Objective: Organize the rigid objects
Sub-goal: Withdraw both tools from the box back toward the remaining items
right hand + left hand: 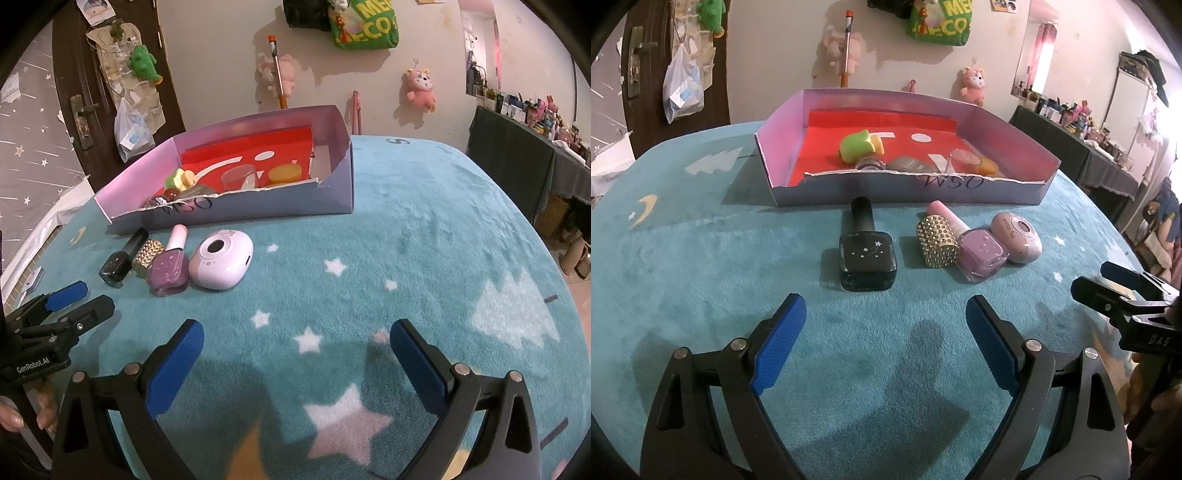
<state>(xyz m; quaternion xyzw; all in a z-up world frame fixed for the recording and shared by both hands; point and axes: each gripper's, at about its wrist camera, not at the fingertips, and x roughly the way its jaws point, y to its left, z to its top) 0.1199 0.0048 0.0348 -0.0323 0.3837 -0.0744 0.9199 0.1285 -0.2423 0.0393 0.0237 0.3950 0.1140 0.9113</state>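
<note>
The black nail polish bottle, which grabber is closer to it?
Left. The left gripper sits open just in front of the black nail polish bottle. The right gripper is open too, farther off to the right, past the purple bottle.

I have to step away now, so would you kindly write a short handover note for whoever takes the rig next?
Left tool: open, empty, above the blanket, facing the black polish bottle.
Right tool: open, empty, over bare teal blanket.
Still out, in a row before the box: black polish bottle, gold studded cylinder, purple polish bottle, pink oval device.
Done: green toy, clear cup, orange piece and some small dark items lie in the box.
Left: move the four remaining items into the box.
</note>
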